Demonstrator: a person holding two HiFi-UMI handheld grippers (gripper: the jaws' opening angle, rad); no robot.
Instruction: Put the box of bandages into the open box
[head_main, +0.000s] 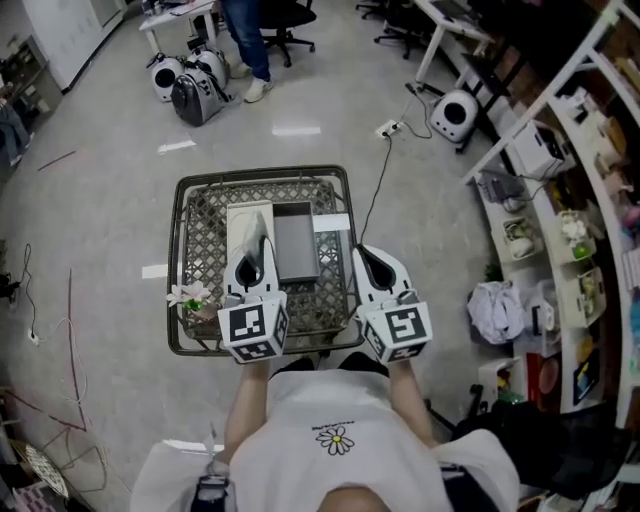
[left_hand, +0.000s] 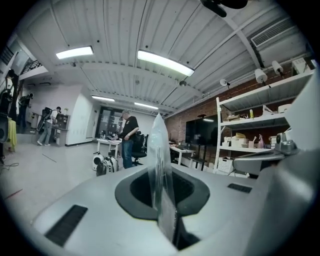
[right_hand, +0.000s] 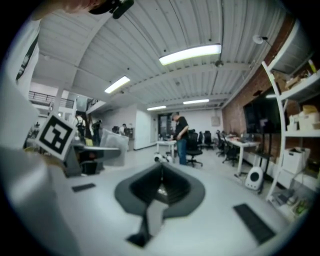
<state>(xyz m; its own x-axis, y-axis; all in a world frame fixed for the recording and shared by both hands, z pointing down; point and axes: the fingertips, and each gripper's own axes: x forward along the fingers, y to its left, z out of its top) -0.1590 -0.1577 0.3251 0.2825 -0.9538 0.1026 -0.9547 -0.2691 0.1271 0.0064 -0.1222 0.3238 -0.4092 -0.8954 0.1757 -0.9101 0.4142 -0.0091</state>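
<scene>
In the head view my left gripper is over a wire basket. It is shut on a thin, clear plastic packet that stands on edge above a white box. A dark grey open box lies just right of the white one. In the left gripper view the clear packet rises upright from the closed jaws of the left gripper. My right gripper is at the basket's right rim. The right gripper view shows the right gripper shut, with nothing between the jaws. I cannot tell whether the packet is the bandages.
A small white flower sits at the basket's left front corner. Shelves with clutter line the right side. A person stands at a desk far ahead, beside round white devices. Cables run across the floor.
</scene>
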